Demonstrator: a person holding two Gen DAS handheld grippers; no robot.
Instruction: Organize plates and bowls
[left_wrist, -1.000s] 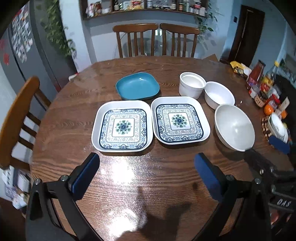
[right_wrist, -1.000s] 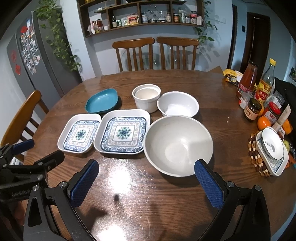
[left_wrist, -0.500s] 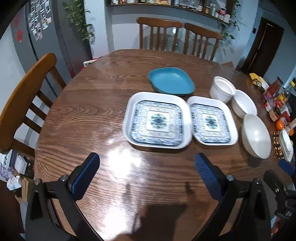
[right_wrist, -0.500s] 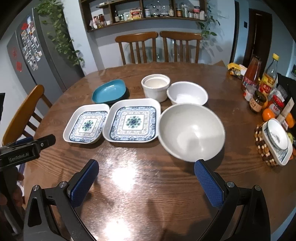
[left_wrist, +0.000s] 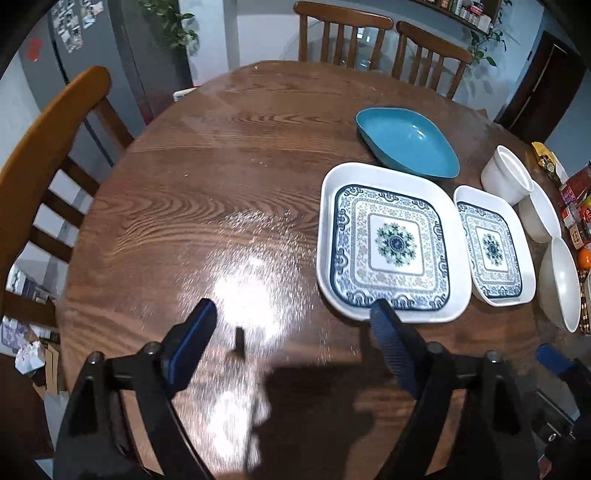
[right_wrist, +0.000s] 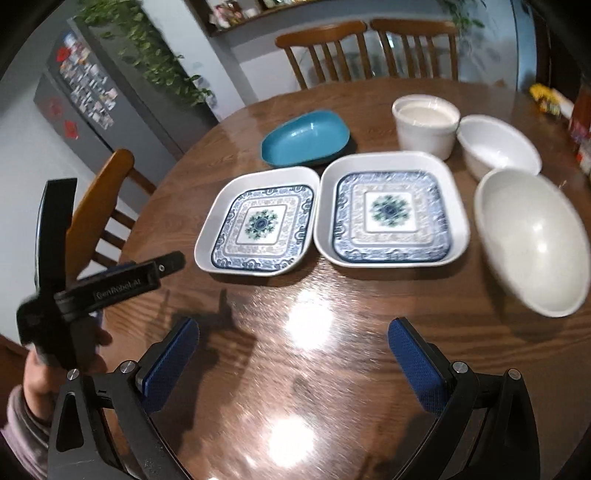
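Observation:
Two square blue-patterned plates lie side by side on the round wooden table (left_wrist: 221, 177): the left plate (left_wrist: 391, 242) (right_wrist: 258, 221) and the right plate (left_wrist: 493, 247) (right_wrist: 391, 212). Behind them sits a teal dish (left_wrist: 406, 146) (right_wrist: 306, 136). To the right stand a white cup-shaped bowl (right_wrist: 424, 123), a small white bowl (right_wrist: 498, 147) and a large white bowl (right_wrist: 532, 240). My left gripper (left_wrist: 291, 339) is open and empty, its right finger just over the left plate's near edge. My right gripper (right_wrist: 295, 362) is open and empty, above bare table in front of the plates.
Wooden chairs stand at the far side (right_wrist: 369, 51) and at the left (left_wrist: 48, 147). Bottles, jars and an orange (left_wrist: 583, 256) crowd the table's right edge. The left gripper's body and the hand holding it show at the left of the right wrist view (right_wrist: 110, 284).
The left gripper has swung left and moved down, so the plates now sit to its right. The right gripper has moved closer to the table and slightly left. Both stay open.

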